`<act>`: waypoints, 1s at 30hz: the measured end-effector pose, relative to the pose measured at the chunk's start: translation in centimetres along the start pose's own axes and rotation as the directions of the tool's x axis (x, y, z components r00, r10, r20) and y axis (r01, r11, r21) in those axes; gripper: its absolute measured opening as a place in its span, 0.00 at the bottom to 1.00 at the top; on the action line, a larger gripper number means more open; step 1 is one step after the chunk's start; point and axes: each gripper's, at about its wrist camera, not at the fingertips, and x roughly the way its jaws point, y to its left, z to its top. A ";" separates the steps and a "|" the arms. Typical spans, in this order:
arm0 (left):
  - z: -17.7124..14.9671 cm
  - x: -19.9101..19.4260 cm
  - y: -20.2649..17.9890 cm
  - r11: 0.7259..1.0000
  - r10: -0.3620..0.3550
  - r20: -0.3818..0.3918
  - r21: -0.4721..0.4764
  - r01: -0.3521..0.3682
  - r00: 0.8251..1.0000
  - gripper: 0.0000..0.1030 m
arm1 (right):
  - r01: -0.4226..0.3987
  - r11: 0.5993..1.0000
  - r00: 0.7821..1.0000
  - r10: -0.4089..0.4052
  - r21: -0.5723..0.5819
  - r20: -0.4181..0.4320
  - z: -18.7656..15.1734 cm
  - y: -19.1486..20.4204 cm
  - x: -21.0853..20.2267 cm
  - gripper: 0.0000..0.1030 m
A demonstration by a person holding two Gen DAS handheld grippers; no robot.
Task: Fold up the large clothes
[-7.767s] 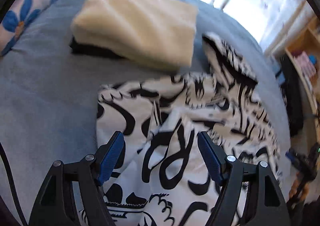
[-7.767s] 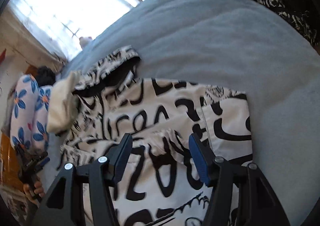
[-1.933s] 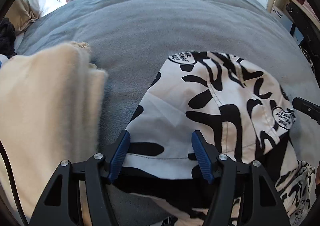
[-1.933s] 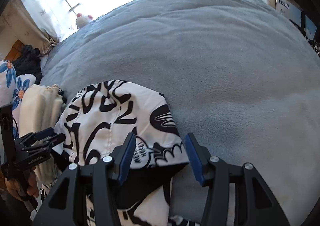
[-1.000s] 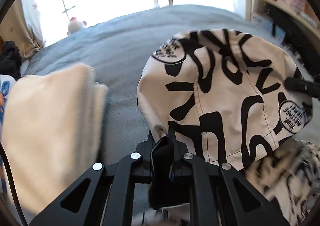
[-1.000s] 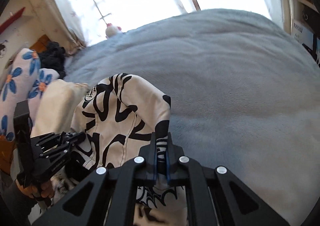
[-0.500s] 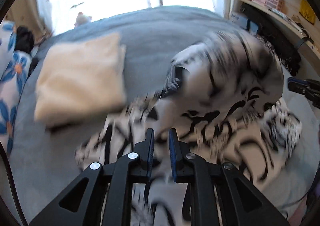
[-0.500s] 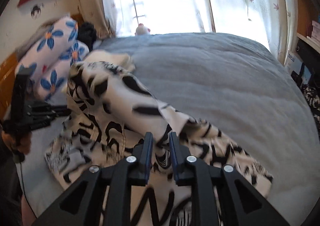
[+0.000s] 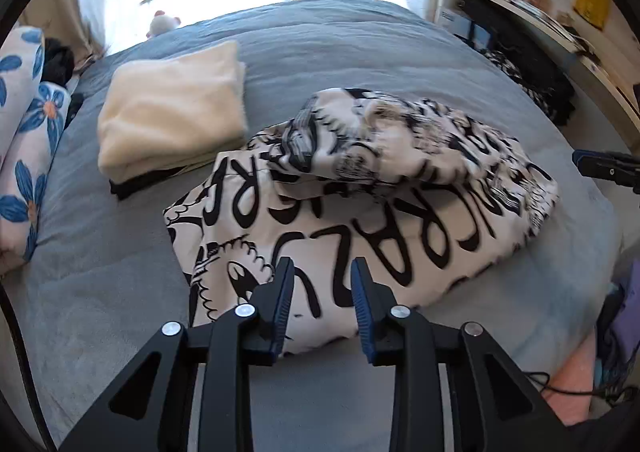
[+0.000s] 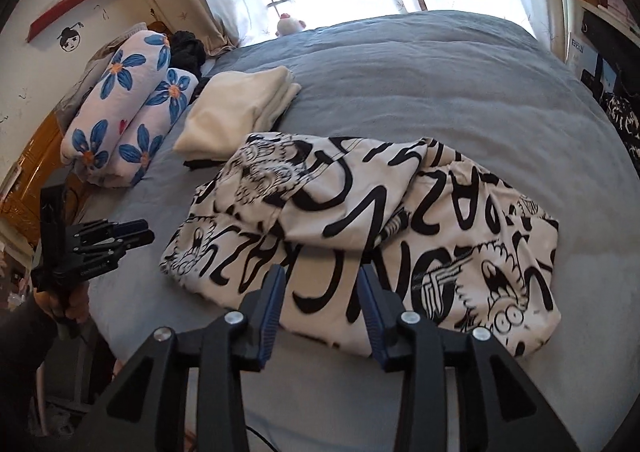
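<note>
A white garment with bold black lettering and cartoon prints (image 9: 360, 195) lies folded over itself on the grey bed; it also shows in the right wrist view (image 10: 360, 219). Its upper layer is rumpled. My left gripper (image 9: 322, 292) is open and empty, above the garment's near edge. My right gripper (image 10: 322, 292) is open and empty, above the garment's near edge. The left gripper also shows at the left of the right wrist view (image 10: 120, 234), and the right gripper's tip shows at the right of the left wrist view (image 9: 600, 163).
A folded cream garment (image 9: 172, 111) on something dark lies beyond the printed one. Blue-flowered pillows (image 10: 128, 107) lie at the left. A small plush toy (image 10: 290, 24) sits by the window. The grey bed cover (image 10: 440, 83) spreads around. Shelves (image 9: 552, 3) stand at the right.
Both grippers have let go of the garment and opened. The lifted part has dropped onto the rest of the garment, and both grippers have drawn back toward the near edge.
</note>
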 end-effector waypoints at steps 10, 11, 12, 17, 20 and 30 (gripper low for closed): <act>0.3 0.9 -0.9 0.986 -0.156 -0.010 -0.062 0.155 0.988 0.67 | -0.114 0.977 0.992 0.121 0.177 -0.029 -2.7 -1.7 1.6 0.60; 0.6 1.9 -0.4 0.974 -0.208 -0.029 -0.096 0.205 0.978 0.69 | -0.132 0.969 0.989 0.142 0.207 -0.031 -2.8 -2.3 2.6 0.60; 0.9 3.1 0.3 0.951 -0.284 -0.047 -0.144 0.274 0.958 0.70 | -0.150 0.960 0.987 0.161 0.236 -0.027 -2.9 -2.9 3.7 0.60; 1.7 9.0 4.4 0.759 -0.541 0.038 -0.407 0.508 0.840 0.70 | -0.275 0.874 0.957 0.290 0.401 0.025 -3.1 -6.0 9.1 0.60; 2.3 11.9 6.8 0.676 -0.566 0.123 -0.497 0.544 0.815 0.70 | -0.342 0.788 0.931 0.359 0.511 0.069 -3.2 -8.0 12.3 0.62; 5.6 19.3 10.8 0.523 -0.592 0.222 -0.626 0.579 0.775 0.70 | -0.489 0.612 0.854 0.482 0.622 0.196 -1.3 -10.3 18.3 0.67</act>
